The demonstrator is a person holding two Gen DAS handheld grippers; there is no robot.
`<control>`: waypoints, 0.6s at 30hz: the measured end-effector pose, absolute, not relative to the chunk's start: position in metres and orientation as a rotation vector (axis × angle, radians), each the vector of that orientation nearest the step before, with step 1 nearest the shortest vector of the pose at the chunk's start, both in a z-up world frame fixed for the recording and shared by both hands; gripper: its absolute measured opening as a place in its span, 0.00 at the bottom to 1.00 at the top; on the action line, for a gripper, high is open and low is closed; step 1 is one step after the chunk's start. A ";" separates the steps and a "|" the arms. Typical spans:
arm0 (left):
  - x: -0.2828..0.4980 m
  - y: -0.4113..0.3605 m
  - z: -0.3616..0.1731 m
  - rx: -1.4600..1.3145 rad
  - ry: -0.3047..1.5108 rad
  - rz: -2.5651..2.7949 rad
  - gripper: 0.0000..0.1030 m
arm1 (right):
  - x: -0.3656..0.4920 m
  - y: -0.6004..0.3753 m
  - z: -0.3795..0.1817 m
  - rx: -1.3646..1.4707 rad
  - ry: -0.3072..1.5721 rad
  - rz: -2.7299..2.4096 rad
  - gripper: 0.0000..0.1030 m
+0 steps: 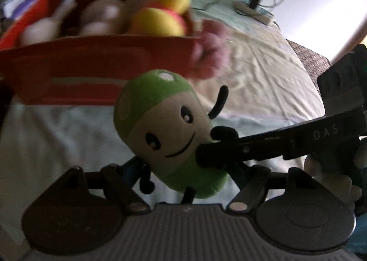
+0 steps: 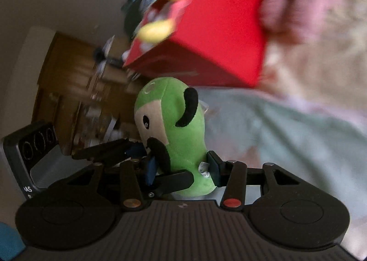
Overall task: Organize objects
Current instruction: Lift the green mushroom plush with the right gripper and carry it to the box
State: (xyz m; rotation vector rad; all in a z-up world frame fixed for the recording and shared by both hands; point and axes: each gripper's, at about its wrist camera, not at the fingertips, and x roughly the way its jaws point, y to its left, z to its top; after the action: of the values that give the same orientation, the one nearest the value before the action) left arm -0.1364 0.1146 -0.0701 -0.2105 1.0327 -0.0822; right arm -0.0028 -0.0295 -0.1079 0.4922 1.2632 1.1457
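Bedsheet (image 1: 263,73) underneath, pale and rumpled. Red box (image 1: 96,66) on it, already loaded: yellow plush (image 1: 169,4), whitish plush (image 1: 101,15); pink plush (image 1: 208,54) at box's corner, in or out unclear. Judgement: task well along. Green plush (image 1: 169,137) still outside, carried just short of box front, both grippers on it: left gripper (image 2: 146,167) clamped on lower body, right gripper (image 2: 183,169) pinching its sides. Box wall stands between toy and inside. Power strip (image 1: 252,8) with cables beyond, well clear.
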 end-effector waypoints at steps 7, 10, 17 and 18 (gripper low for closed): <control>-0.171 0.179 -0.043 -0.170 0.960 -0.033 0.75 | -0.010 0.041 -0.080 0.423 1.182 1.253 0.47; -0.178 0.203 -0.029 -0.139 0.917 -0.022 0.75 | -0.006 0.067 -0.068 0.432 1.123 1.271 0.47; -0.162 0.246 0.005 -0.080 0.789 -0.094 0.75 | 0.002 0.092 -0.044 0.540 0.971 1.195 0.47; -0.155 0.249 0.008 -0.070 0.773 -0.115 0.75 | 0.005 0.093 -0.042 0.560 0.950 1.166 0.47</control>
State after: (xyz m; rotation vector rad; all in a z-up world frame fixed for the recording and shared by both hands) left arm -0.1549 0.2492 0.0075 -0.0701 0.7729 -0.1153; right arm 0.0049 0.0926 -0.0422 0.5600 0.9503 1.1664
